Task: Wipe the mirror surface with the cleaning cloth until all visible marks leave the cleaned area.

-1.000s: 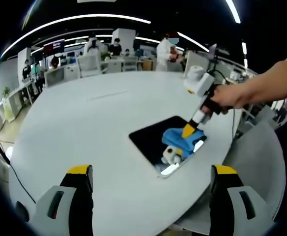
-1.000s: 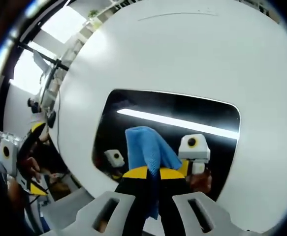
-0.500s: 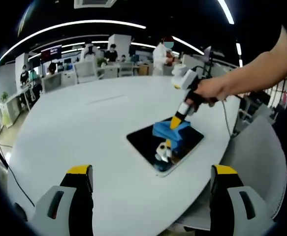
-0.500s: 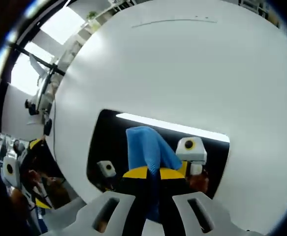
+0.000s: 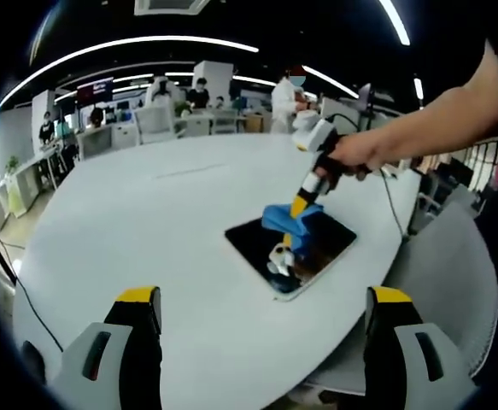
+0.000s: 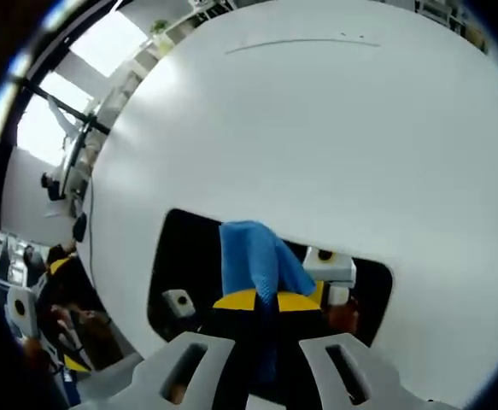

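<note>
— Where's the mirror (image 5: 290, 250)?
— Flat on the white surface (image 5: 146, 231), near its edge, long axis running away from the left hand-held gripper (image 5: 261, 350), whose jaws are spread wide on nothing.
— And the cloth (image 6: 255, 260)?
— Blue, pinched in the right hand-held gripper (image 6: 262, 301), pressed onto the glass. No readable writing anywhere.
</note>
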